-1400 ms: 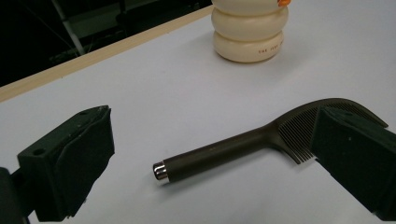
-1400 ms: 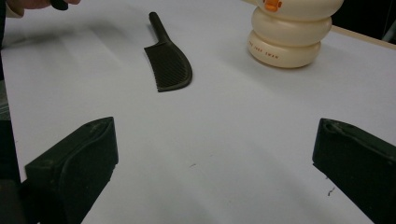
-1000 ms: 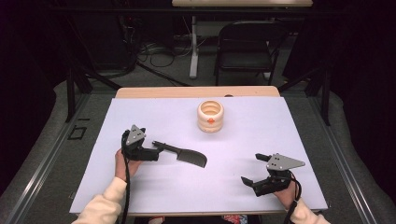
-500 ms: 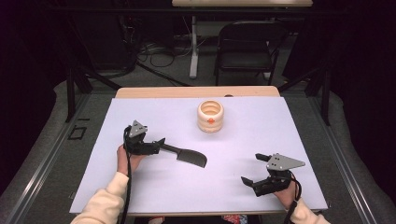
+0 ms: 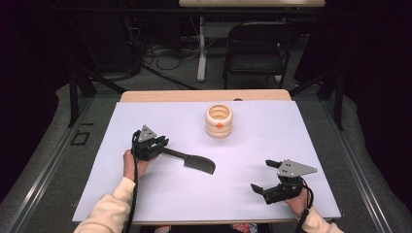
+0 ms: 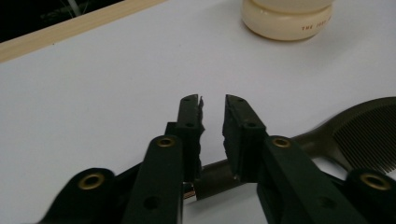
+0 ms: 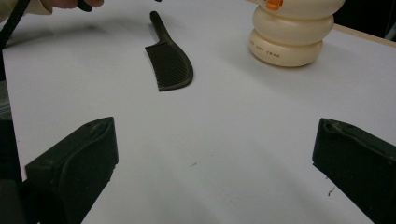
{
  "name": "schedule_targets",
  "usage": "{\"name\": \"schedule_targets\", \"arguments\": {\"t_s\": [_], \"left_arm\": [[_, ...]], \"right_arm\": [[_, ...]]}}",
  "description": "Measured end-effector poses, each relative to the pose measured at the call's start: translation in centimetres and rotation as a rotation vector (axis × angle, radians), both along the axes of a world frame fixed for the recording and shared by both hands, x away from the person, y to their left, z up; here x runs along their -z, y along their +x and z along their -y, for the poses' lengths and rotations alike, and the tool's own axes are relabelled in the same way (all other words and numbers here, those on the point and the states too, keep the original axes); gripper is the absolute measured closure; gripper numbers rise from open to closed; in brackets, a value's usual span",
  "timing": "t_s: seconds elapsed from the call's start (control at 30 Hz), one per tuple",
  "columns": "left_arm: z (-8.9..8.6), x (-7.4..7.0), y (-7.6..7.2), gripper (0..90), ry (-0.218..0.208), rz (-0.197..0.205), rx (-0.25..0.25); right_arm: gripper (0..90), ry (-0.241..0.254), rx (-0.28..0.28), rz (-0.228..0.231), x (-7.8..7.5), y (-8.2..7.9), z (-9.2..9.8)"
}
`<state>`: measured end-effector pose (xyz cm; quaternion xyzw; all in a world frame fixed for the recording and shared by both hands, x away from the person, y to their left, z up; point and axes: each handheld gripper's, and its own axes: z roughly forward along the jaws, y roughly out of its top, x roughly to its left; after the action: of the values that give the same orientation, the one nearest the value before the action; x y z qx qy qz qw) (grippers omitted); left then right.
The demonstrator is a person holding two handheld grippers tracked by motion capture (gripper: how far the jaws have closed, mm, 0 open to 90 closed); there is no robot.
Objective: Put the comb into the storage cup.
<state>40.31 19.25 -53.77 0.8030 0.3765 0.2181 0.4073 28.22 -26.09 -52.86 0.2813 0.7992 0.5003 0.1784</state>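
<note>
A dark comb (image 5: pixel 197 162) lies on the white table cover (image 5: pixel 301 131), its toothed head toward the middle. My left gripper (image 5: pixel 163 143) sits at the comb's handle end. Its jaws have just been closing, and in the left gripper view (image 6: pixel 212 105) the handle is pinched between them near their base while the comb head (image 6: pixel 362 135) lies off to the right. My right gripper (image 5: pixel 260 174) rests open at the front right with nothing between its jaws (image 7: pixel 217 140). From there the comb (image 7: pixel 170 65) shows farther off.
A cream ribbed jar (image 5: pixel 219 120) with an orange mark stands behind the comb, also seen as the jar (image 6: pixel 287 21) and the jar (image 7: pixel 292 32). The wooden table edge (image 5: pixel 204 95) runs along the back. A folding chair (image 5: pixel 257 48) and floor cables lie beyond.
My left gripper's jaws have come together around the comb's handle. The comb and the right gripper have stayed where they were.
</note>
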Motion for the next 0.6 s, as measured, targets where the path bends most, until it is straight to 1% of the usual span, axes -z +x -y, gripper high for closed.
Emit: {"name": "schedule_targets", "arguments": {"t_s": [0.07,0.13,0.23,0.33,0.4,0.43,0.47,0.6], "left_arm": [[0.0,0.2,0.2,85.5,0.008,-0.013,-0.001],[0.0,0.3,0.4,89.2,0.014,-0.019,-0.009],[0.1,0.5,0.7,89.8,0.016,-0.038,-0.020],[0.1,0.6,1.0,89.8,0.018,-0.048,-0.028],[0.1,0.8,1.2,89.8,0.025,-0.056,-0.032],[0.2,1.0,1.4,89.8,0.038,-0.069,-0.030],[0.2,1.0,1.4,89.8,0.038,-0.069,-0.030],[0.1,1.4,1.5,89.7,0.049,-0.097,-0.032]], "right_arm": [[0.0,-0.001,-0.001,0.001,0.0,0.0,0.0],[0.0,-0.001,-0.001,0.001,0.0,0.0,0.0],[0.0,-0.001,0.000,0.001,0.0,0.0,0.0],[0.0,-0.001,-0.001,-0.001,0.0,0.0,0.0],[0.0,-0.001,-0.001,-0.002,0.0,0.0,0.0],[0.0,-0.001,-0.001,-0.001,0.0,0.0,0.0],[0.0,-0.001,-0.001,-0.001,0.0,0.0,0.0],[0.0,-0.003,-0.001,-0.001,0.0,0.0,0.0]]}}
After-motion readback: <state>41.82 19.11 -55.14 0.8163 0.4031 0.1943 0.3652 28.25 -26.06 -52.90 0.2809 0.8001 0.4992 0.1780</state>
